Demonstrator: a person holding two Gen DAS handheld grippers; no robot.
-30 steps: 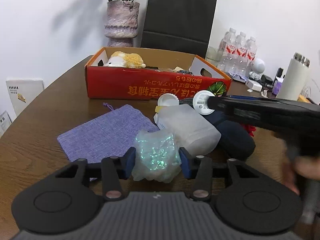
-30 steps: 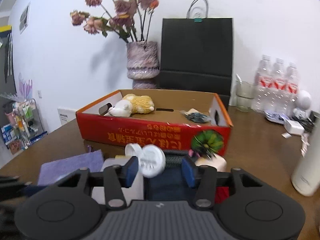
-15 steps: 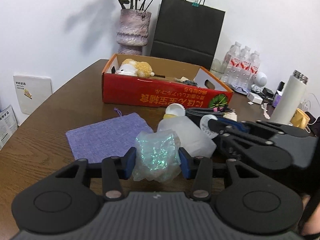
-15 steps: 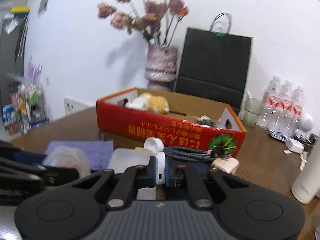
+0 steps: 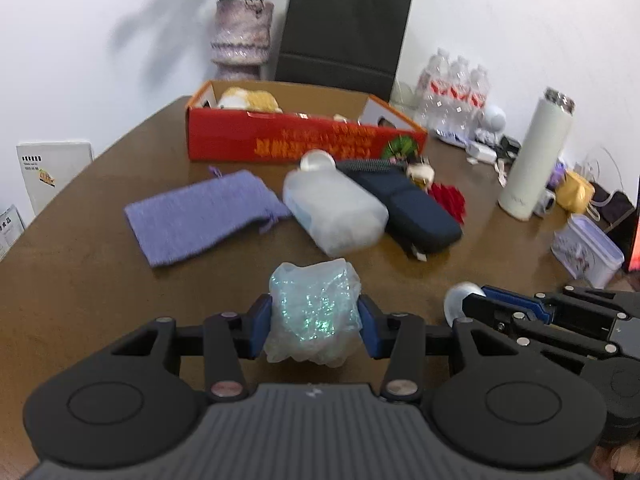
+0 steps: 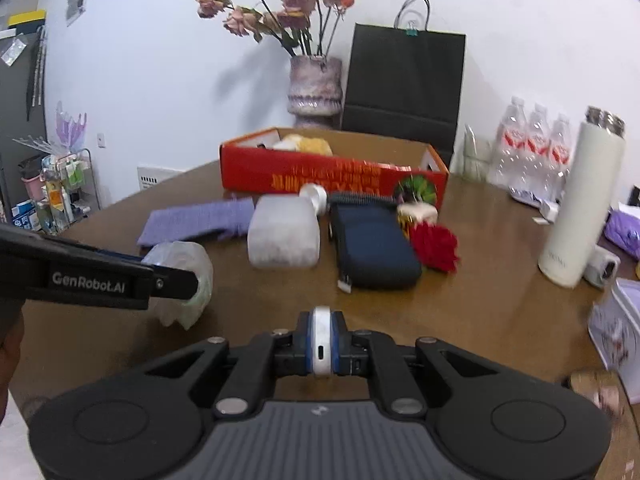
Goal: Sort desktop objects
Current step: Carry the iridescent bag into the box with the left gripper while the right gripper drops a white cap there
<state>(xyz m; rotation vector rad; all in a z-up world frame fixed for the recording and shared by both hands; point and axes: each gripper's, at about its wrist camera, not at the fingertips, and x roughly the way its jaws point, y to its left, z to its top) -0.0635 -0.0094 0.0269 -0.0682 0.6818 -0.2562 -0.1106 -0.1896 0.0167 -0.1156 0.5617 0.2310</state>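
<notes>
My left gripper (image 5: 314, 320) is shut on a crumpled iridescent plastic bag (image 5: 314, 306) and holds it above the table's near side; the bag also shows in the right wrist view (image 6: 182, 280). My right gripper (image 6: 320, 346) is shut on a small round white device (image 6: 321, 340), held edge-on; it shows at the lower right of the left wrist view (image 5: 458, 302). The red cardboard box (image 5: 304, 140) with a plush toy (image 5: 252, 100) stands at the back. A purple pouch (image 5: 200, 222), a translucent jug (image 5: 334, 208), a dark blue case (image 5: 408, 208) and a red flower (image 6: 434, 246) lie before it.
A white thermos (image 5: 534, 152) stands at the right, with a lidded plastic tub (image 5: 586, 250) nearer. Water bottles (image 5: 452, 96), a black paper bag (image 5: 342, 32) and a vase of dried flowers (image 5: 240, 36) line the back. Bare brown table (image 5: 80, 280) lies on the near left.
Both grippers have pulled back from the pile toward the near edge. The right gripper closed on the round white device and carried it away; the left kept its hold on the plastic bag.
</notes>
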